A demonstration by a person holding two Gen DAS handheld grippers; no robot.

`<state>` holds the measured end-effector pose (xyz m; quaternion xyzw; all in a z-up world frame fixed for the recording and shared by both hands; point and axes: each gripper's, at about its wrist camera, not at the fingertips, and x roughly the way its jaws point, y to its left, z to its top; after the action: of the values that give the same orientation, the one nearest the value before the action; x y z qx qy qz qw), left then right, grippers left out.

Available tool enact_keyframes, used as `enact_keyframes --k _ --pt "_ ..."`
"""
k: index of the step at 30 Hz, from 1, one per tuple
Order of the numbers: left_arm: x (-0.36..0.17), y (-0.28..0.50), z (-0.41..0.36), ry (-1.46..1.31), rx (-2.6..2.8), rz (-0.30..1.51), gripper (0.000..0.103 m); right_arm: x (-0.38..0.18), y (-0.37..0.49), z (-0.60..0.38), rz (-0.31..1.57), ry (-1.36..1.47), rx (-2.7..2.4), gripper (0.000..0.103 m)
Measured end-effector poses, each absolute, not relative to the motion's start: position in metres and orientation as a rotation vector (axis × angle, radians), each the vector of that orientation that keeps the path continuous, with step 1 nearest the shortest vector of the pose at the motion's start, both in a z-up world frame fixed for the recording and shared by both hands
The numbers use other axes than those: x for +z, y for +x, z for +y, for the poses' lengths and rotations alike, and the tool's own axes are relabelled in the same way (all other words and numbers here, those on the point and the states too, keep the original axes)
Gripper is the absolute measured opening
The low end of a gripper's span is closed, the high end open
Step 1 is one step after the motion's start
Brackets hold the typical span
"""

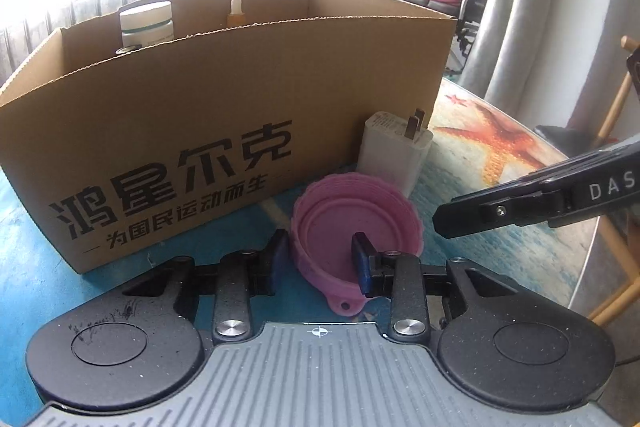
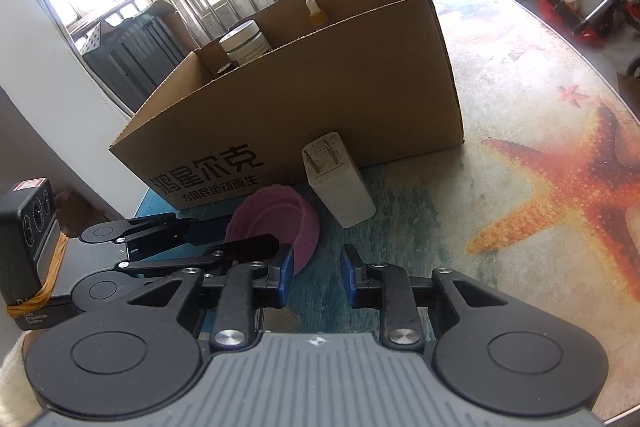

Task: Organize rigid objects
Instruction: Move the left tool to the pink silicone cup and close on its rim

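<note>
Fingers of the left gripper (image 1: 320, 263) are seen straddling the near wall of a pink cup (image 1: 356, 223): one blue pad sits inside the cup, the other just outside its wall at nine o'clock. Whether the pads already press on that wall cannot be told; the gap is narrow. The cup is tilted on its side on the surface (image 1: 520, 259), its mouth turned toward the left wrist camera, a small loop tab at six o'clock.

Fingers of the right gripper (image 2: 316, 271) are held narrowly apart with nothing between them, above bare surface. From them, the cup lies at ten o'clock, close by, and a white charger (image 2: 340, 183) at twelve o'clock, a little farther off. The charger lies flat, its long axis running roughly toward the right fingers, its prongs at the far end.

Behind both, touching or nearly touching the charger, a cardboard box (image 1: 192, 131) stands open. A white jar (image 1: 147, 23) and a dropper bottle (image 1: 236, 9) are seen inside.

The left hand is judged nearer the cup, the right nearer the charger.
</note>
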<state>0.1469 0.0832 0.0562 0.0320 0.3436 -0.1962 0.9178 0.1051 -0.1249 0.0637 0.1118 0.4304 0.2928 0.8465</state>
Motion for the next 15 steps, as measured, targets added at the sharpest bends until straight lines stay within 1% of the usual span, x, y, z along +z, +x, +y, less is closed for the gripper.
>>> enact_keyframes --k 3,6,9,13,14,15 --pt "0.056 0.140 0.088 0.075 -0.397 0.706 0.033 0.061 0.105 -0.118 0.920 0.241 0.629 0.029" --pt "0.056 0.136 0.093 0.062 -0.406 0.716 0.032 0.062 0.102 -0.112 0.912 0.230 0.630 0.048" --pt "0.056 0.131 0.094 0.069 -0.402 0.712 0.033 0.066 0.099 -0.107 0.904 0.233 0.661 0.049" --pt "0.057 0.126 0.095 0.068 -0.407 0.708 0.032 0.068 0.099 -0.101 0.909 0.221 0.673 0.052" --pt "0.056 0.124 0.096 0.062 -0.411 0.704 0.032 0.067 0.100 -0.098 0.912 0.199 0.672 0.051" --pt "0.055 0.122 0.096 0.058 -0.414 0.700 0.032 0.065 0.101 -0.096 0.920 0.186 0.675 0.048"
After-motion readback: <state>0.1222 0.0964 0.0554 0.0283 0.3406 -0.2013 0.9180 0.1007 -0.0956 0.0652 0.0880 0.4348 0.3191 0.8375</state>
